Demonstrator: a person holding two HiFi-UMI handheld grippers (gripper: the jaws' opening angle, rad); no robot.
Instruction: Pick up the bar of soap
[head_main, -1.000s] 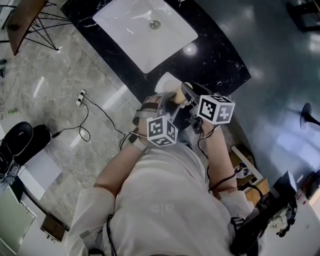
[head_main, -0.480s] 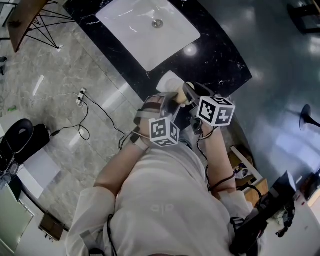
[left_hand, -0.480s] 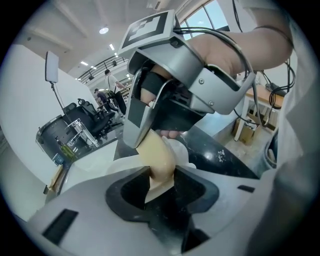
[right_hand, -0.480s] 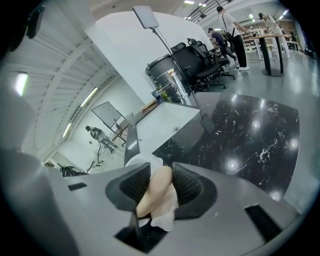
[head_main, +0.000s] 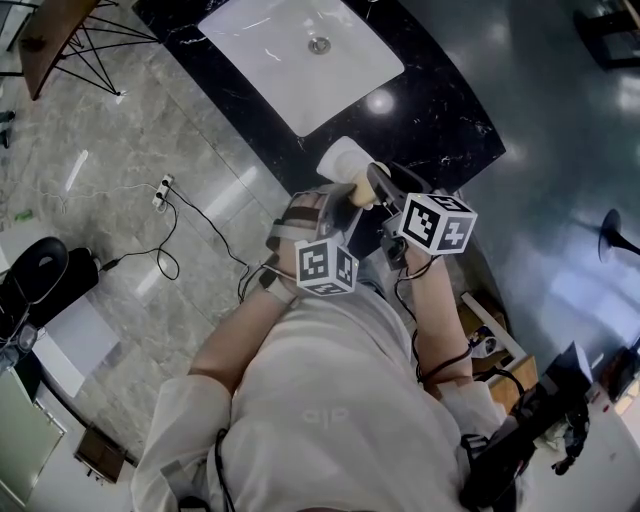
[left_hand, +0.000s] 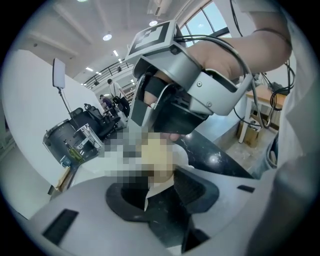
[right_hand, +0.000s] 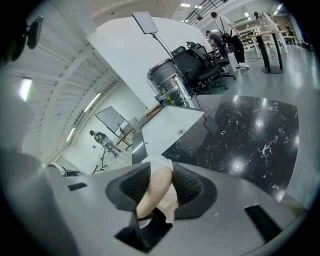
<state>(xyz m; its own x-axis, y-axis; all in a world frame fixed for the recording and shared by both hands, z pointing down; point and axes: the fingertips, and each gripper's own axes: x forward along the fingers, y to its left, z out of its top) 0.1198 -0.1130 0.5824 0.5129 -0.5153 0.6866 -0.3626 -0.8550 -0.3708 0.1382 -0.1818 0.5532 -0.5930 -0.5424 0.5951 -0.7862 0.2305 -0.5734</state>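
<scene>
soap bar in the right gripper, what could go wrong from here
The bar of soap is smooth and rounded, so it could squirt out from the pads of the right gripper onto the white dish or black counter. The left gripper sits close, jaws apart, and could bump it loose.

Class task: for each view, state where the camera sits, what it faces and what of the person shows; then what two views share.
Head view: on the person's head, facing steeply down at sink, left gripper, right gripper; forearms, white coat show.
Left gripper view: on the left gripper, facing the right gripper; a forearm shows.
Right gripper view: on the right gripper, facing along the black counter; no body.
Shared: all show the bar of soap.
</scene>
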